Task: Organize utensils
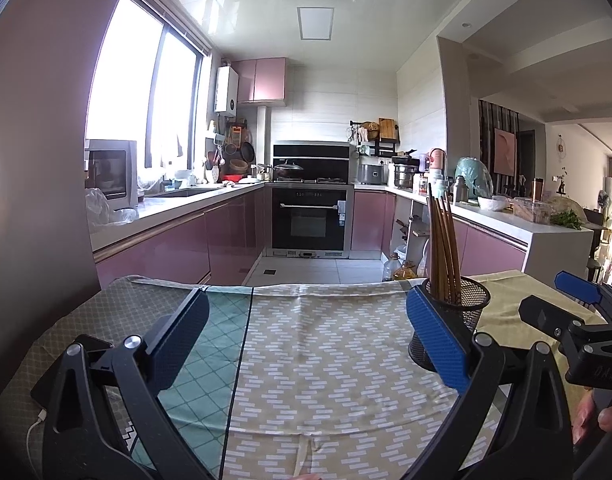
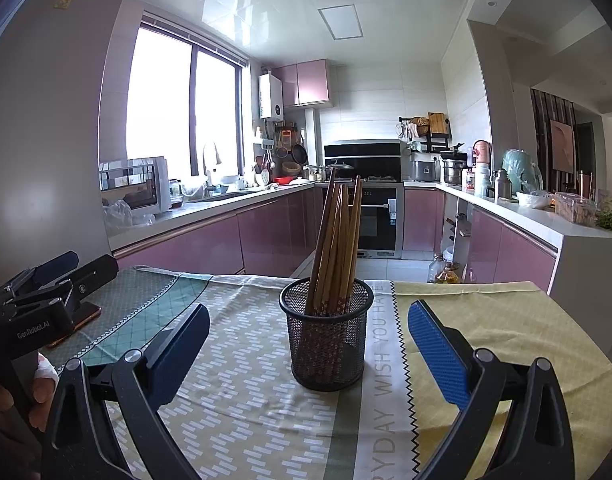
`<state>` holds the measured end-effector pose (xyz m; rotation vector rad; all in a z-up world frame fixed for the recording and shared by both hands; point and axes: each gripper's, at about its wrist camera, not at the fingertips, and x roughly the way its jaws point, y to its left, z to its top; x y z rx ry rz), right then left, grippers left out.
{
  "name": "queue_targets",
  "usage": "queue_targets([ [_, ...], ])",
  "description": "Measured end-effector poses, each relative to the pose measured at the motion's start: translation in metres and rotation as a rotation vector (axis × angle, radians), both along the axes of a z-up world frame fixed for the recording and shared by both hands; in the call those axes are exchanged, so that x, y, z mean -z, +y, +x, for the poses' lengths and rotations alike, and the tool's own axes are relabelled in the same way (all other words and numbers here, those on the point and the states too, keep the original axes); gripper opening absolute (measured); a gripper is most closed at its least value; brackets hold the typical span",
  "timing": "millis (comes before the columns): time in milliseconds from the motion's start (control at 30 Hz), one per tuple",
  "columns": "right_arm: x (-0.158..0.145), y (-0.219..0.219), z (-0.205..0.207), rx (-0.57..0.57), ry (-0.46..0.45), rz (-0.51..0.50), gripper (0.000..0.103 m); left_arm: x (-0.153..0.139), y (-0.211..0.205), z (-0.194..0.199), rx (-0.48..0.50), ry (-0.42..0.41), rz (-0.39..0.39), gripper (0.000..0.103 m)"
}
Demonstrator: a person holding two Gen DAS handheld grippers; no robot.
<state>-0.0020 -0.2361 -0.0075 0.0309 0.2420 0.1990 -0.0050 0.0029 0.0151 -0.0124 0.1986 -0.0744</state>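
Both the left gripper (image 1: 306,336) and right gripper (image 2: 307,344) hold fingers apart, empty; a careless approach risks toppling the mesh holder (image 2: 326,336) of chopsticks (image 2: 337,240).

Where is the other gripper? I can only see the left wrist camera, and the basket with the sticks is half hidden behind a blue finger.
Observer: The right gripper hangs just in front of the black wire-mesh cup, its fingers wide open and holding nothing.
Operator: Are the sticks standing up straight?
Observer: No. The brown wooden chopsticks lean in a bundle inside the cup, tips fanning out a little.
Operator: Is anything written on the cloth?
Observer: Yes, a pale stripe on the patterned tablecloth has printed words beside the cup, reading in part "WISH YOU HAVE".
Operator: Is my gripper holding anything?
Observer: No, the left gripper is empty.
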Motion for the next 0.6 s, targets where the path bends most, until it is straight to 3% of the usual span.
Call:
queue_targets([
  [600, 0.0005, 0.001, -0.001, 0.001, 0.0, 0.002, 0.096, -0.0002, 0.0014, -0.0009, -0.008, -0.003, 0.004, 0.097],
])
